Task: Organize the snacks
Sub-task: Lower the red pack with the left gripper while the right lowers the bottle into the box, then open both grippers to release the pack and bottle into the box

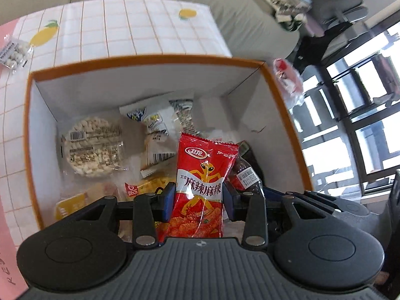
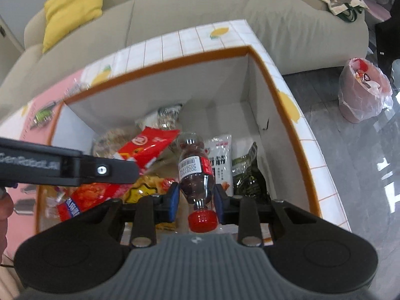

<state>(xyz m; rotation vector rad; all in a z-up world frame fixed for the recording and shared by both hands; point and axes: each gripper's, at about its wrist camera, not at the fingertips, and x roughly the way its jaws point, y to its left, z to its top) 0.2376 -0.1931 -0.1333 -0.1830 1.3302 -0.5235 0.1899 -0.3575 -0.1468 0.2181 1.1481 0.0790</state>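
Note:
An open box (image 1: 150,58) with an orange rim and white walls holds several snack packs. My left gripper (image 1: 198,195) is shut on a red spicy-snack packet (image 1: 200,185) and holds it upright over the box. My right gripper (image 2: 196,200) is shut on a small cola bottle (image 2: 196,172), red cap toward the camera, also over the box (image 2: 252,50). The left gripper's arm and the red packet (image 2: 147,147) cross the left of the right wrist view. A round rice cake pack (image 1: 91,147) lies inside at the left.
The box sits on a white tiled cloth with lemon prints (image 1: 125,25). A clear pack of small white sweets (image 1: 13,52) lies on the table at far left. A beige sofa (image 2: 225,12) stands behind. A pink bin (image 2: 362,92) with a plastic bag stands on the floor at right.

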